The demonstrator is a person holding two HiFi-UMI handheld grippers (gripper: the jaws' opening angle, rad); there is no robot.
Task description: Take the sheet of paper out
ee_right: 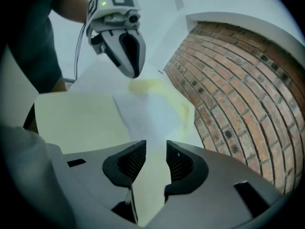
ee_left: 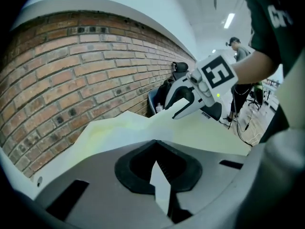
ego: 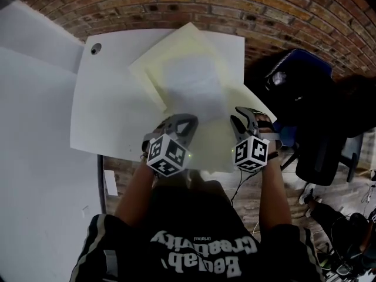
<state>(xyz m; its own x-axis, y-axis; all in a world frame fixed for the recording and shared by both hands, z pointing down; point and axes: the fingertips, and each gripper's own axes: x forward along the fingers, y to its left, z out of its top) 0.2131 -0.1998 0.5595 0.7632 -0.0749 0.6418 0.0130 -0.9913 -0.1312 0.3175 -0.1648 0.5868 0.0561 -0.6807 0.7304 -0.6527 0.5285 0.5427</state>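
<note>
**Left claw pinches, right claw open**

On the white counter, the left claw is closed on the near edge of the yellow folder. The white sheet of paper lies on the folder. The right claw stands open, with paper between its jaws, unpinched.

The head view is dim and murky, its corners falling to black, and fisheye distortion bends the brick wall into an arc. Only the white desk and the pale paper read bright, slightly washed out; the lower edge is nearly lost in shadow. Both gripper views are brighter and cooler in tint, ringed by a black circular border. A ceiling strip light glares in the left gripper view. In both, the nearest foreground is soft, and the edges smear.
</note>
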